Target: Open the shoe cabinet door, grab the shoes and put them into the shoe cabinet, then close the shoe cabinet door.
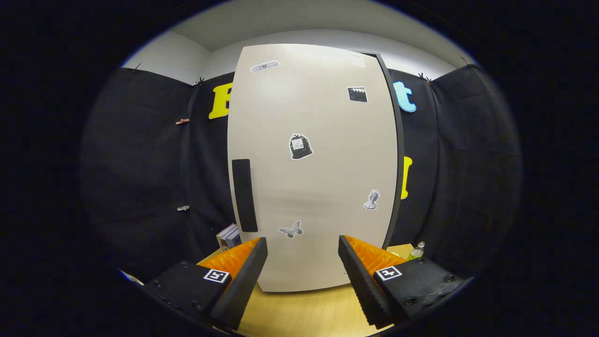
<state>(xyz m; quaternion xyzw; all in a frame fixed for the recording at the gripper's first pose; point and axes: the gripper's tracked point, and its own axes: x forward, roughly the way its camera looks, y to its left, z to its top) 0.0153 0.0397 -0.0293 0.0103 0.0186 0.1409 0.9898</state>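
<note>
Closed beige shoe cabinet door (318, 178) with a black vertical handle (244, 195) and stickers, standing on a light wooden desk (304, 311); the tongs (303, 248) are spread apart just before it, holding nothing.

Closed cabinet door (313, 168) blocks passage just ahead of spread tongs (303, 245).

So the shoe cabinet (313, 168) is standing upright on the wooden surface (304, 313), pretty close in. Its beige door (327, 224) looks shut, with a dark vertical handle (244, 194) by the left edge and a few small stickers scattered on it.
</note>
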